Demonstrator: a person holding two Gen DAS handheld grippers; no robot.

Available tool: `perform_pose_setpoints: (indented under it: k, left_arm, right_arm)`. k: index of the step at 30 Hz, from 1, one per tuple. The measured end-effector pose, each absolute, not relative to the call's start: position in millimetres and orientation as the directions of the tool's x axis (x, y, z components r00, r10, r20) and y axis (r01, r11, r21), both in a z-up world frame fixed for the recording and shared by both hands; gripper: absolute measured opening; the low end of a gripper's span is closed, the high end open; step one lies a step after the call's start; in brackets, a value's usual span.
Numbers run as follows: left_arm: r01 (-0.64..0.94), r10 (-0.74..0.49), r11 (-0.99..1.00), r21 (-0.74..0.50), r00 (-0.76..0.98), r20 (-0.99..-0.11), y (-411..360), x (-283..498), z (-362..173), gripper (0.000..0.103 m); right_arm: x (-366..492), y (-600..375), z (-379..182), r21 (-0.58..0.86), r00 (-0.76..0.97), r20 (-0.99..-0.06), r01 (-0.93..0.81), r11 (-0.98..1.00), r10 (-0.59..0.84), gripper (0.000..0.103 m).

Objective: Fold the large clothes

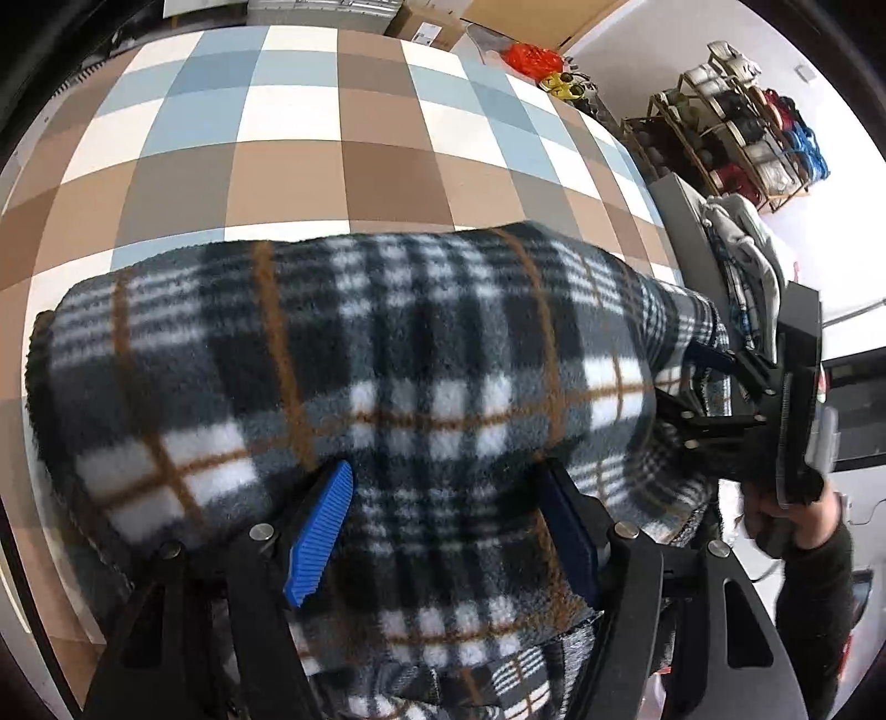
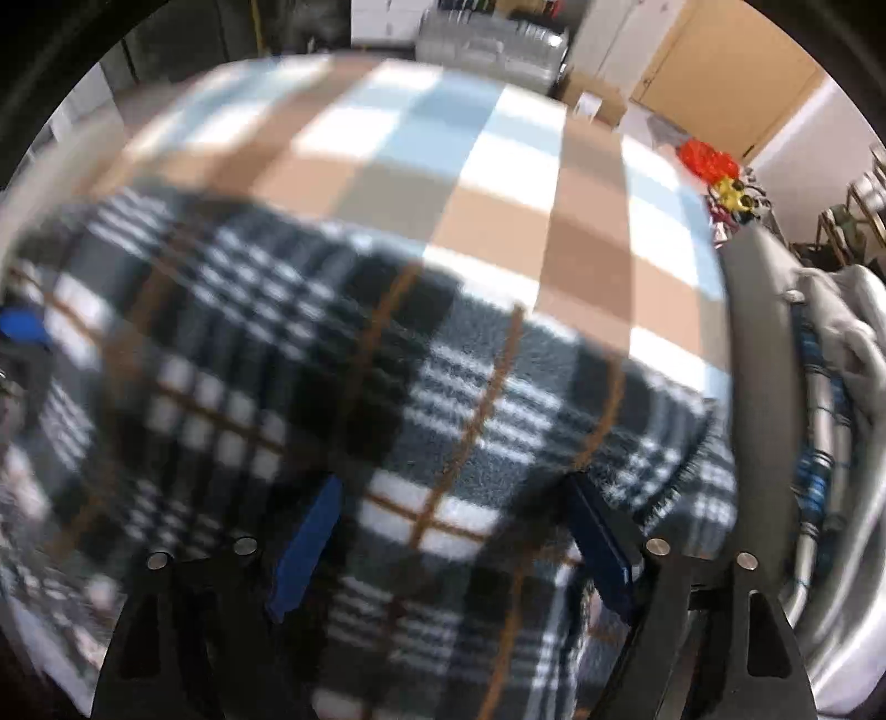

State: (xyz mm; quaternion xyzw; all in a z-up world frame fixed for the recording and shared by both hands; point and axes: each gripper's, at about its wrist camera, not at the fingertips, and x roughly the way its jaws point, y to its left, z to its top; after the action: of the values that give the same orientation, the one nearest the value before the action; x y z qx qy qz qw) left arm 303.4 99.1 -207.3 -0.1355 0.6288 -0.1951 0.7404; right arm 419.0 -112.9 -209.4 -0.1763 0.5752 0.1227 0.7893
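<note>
A thick plaid fleece garment (image 1: 387, 376), black, white and grey with orange lines, lies folded on the checked table (image 1: 310, 138). My left gripper (image 1: 446, 531) points down on its near edge, and the fleece bulges between the two blue pads, which are shut on it. My right gripper (image 2: 454, 543) stands over the garment's right part (image 2: 443, 421) with its jaws wide. Fleece lies between them with dark gaps beside each pad. In the left wrist view the right gripper (image 1: 692, 376) sits at the garment's right edge, held by a hand (image 1: 797, 515).
The tablecloth (image 2: 498, 183) has brown, blue and white squares. A grey chair back (image 1: 686, 221) with piled clothes (image 2: 841, 332) stands at the right. Beyond it are a shoe rack (image 1: 736, 133), a red bag (image 1: 526, 58) and cardboard boxes (image 1: 426, 27).
</note>
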Motion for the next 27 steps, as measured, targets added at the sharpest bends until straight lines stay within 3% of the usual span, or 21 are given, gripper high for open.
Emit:
perform_pose_setpoints:
  k: [2, 13, 20, 23, 26, 27]
  left_arm:
    - [0.131, -0.451, 0.891, -0.436, 0.137, -0.882, 98, 308, -208, 0.066]
    - [0.171, -0.402, 0.912, -0.374, 0.190, -0.896, 94, 325, -205, 0.067]
    - [0.335, -0.339, 0.908, -0.251, 0.239, -0.910, 63, 255, -184, 0.066]
    - [0.364, -0.251, 0.921, -0.135, 0.291, -0.923, 51, 237, -195, 0.067]
    - [0.293, -0.286, 0.935, -0.202, 0.281, -0.916, 58, 232, -211, 0.066]
    - [0.278, -0.291, 0.937, -0.209, 0.296, -0.910, 60, 229, -212, 0.066]
  right_arm:
    - [424, -114, -215, -0.137, 0.331, -0.944, -0.395, 0.908, 0.002, 0.094]
    - [465, -128, -214, -0.071, 0.458, -0.877, -0.419, 0.905, 0.144, 0.095]
    - [382, -147, -175, 0.018, 0.499, -0.812, -0.498, 0.867, 0.303, 0.093]
    - [348, -151, -182, -0.047, 0.532, -0.804, -0.502, 0.863, 0.265, 0.097]
    - [349, -148, -223, -0.100, 0.432, -0.893, -0.461, 0.882, 0.125, 0.096]
    - [346, -148, -225, -0.108, 0.458, -0.879, -0.458, 0.883, 0.130, 0.096]
